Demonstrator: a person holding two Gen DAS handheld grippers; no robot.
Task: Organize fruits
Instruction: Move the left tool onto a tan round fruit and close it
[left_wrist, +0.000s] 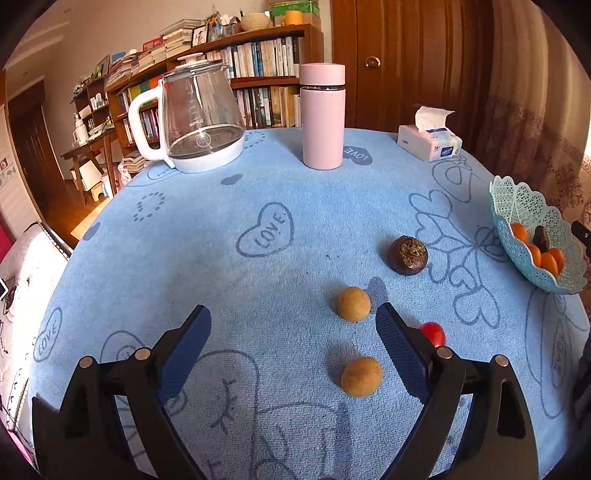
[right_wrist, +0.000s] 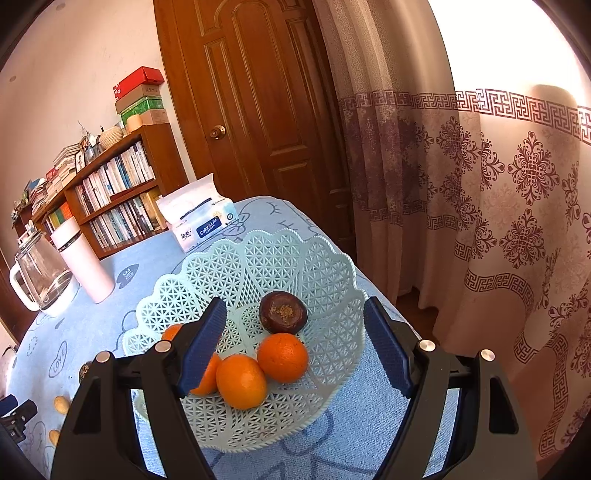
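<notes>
A blue cloth printed "LOVE" covers the table (left_wrist: 258, 206). Beyond the right gripper (right_wrist: 293, 325), empty with jaws apart over the basket (right_wrist: 258, 258) of oranges (right_wrist: 282, 356), lies a "ColorLife" tissue pack (right_wrist: 201, 221). The left gripper (left_wrist: 293, 321) gapes empty; one tan fruit (left_wrist: 361, 376) lies between its fingers, and the red one (left_wrist: 434, 333) is half hidden.

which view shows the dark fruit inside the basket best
The right wrist view: the dark fruit sits unobstructed in the basket, its pitted top visible, behind the oranges. In the left wrist view it is only a small dark sliver at the frame edge, inside the basket.
</notes>
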